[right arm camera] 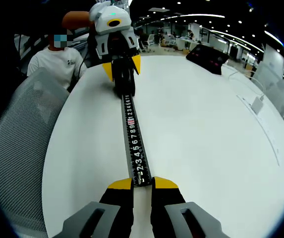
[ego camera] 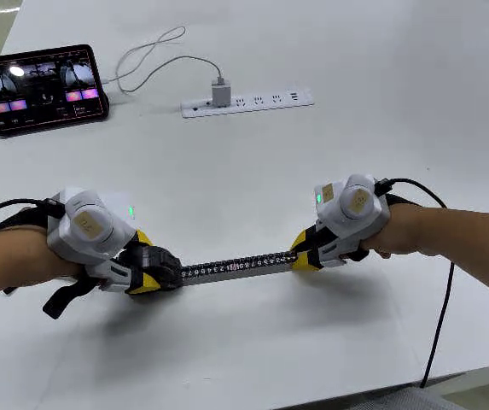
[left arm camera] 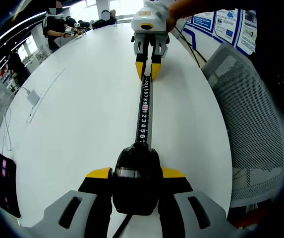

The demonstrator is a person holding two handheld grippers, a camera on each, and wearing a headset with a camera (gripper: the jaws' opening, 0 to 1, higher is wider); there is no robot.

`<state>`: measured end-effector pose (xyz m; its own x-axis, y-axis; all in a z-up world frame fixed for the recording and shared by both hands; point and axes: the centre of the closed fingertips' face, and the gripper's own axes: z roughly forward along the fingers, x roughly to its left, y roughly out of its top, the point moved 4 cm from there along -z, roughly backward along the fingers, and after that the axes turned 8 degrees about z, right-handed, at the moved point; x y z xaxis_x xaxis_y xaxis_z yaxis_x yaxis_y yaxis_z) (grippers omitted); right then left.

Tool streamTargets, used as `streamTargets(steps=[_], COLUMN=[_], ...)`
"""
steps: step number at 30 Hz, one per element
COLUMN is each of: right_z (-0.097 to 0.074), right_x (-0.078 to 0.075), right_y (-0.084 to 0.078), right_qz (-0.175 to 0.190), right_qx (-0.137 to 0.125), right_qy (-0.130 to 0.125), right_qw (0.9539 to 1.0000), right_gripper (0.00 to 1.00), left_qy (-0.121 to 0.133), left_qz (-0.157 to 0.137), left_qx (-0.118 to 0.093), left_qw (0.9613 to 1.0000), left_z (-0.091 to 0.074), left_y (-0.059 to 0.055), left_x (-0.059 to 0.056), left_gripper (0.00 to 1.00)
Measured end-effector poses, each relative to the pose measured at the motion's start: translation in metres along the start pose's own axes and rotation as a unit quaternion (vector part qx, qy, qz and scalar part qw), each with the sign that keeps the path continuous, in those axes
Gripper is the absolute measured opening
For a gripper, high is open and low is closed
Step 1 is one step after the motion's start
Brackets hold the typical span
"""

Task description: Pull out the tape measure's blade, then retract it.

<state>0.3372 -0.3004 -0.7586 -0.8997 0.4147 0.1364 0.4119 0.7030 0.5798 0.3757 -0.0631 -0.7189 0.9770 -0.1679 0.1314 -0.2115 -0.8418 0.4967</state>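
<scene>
The left gripper (ego camera: 144, 272), its jaws tipped in yellow, is clamped around the black, rounded case of the tape measure (left arm camera: 136, 179), which sits low over the white tabletop (ego camera: 329, 162). The dark blade with white numerals (ego camera: 240, 266) runs straight out from the case, close above the table, to the right gripper (right arm camera: 142, 184), whose jaws are pinched narrow on the blade's end.

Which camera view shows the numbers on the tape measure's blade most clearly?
The right gripper view: the blade runs up from its jaws with large, readable numerals. The left gripper view shows it stretching away from the black case, numerals smaller. The head view shows it tiny, barely legible.
</scene>
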Motion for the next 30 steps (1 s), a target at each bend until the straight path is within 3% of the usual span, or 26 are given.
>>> streamTargets(steps=[30], right_z=[-0.011], right_x=[-0.003], right_y=[-0.013], right_qz=[0.014], right_qx=[0.003], right_qy=[-0.005], right_qw=[0.9999], right_gripper=[0.08], left_qy=[0.001], left_qz=[0.000], left_qx=[-0.002], left_qw=[1.0000], left_z=[0.000], left_y=[0.001], left_x=[-0.002], left_gripper=[0.30])
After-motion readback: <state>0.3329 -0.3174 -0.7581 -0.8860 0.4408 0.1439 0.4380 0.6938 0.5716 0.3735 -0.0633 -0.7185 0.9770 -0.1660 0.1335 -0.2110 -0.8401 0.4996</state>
